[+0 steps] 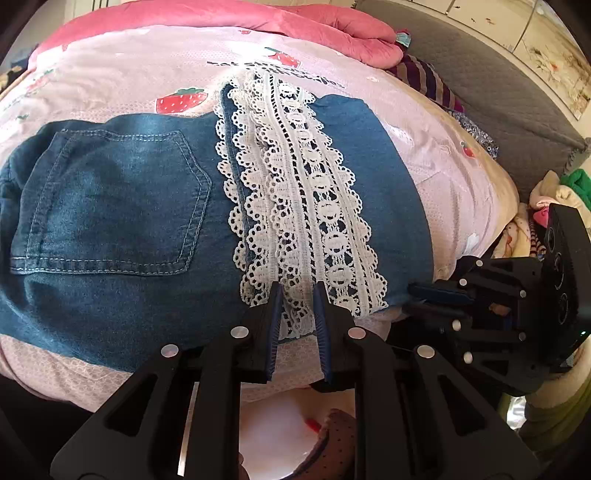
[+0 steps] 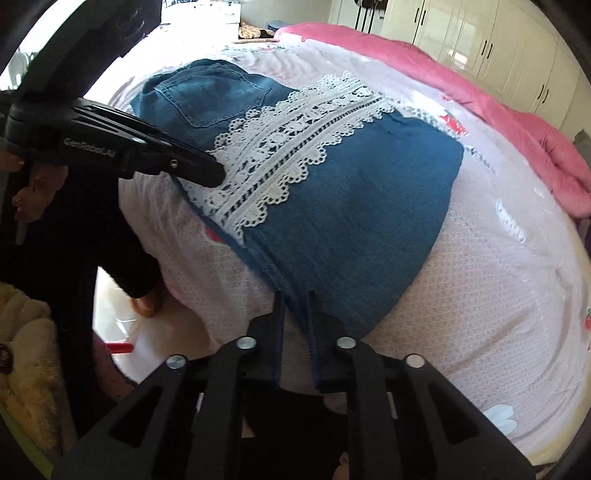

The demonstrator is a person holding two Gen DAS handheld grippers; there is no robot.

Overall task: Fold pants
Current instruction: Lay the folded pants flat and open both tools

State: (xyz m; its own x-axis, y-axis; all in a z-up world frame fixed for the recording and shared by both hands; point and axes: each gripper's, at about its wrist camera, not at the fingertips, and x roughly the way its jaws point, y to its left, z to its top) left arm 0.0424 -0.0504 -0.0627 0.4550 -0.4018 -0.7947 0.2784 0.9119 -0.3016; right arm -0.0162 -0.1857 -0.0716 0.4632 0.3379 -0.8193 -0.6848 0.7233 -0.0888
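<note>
Blue denim pants with white lace hem lie folded on pink strawberry-print bedsheet. Left gripper slightly parted over lace; right gripper likewise, straddling denim edge. Soft, limp; grip hems.

pants: 1, denim, folded on the bed
back pocket: 1 showing
lace trim: 1 wide white band across the denim
left gripper: 1, 2 fingers
right gripper: 1, 2 fingers
bed sheet: 1, pink
strawberry prints: 3 clear in left wrist view
pink quilt: 1
wardrobe doors: several, exact count unclear
</note>
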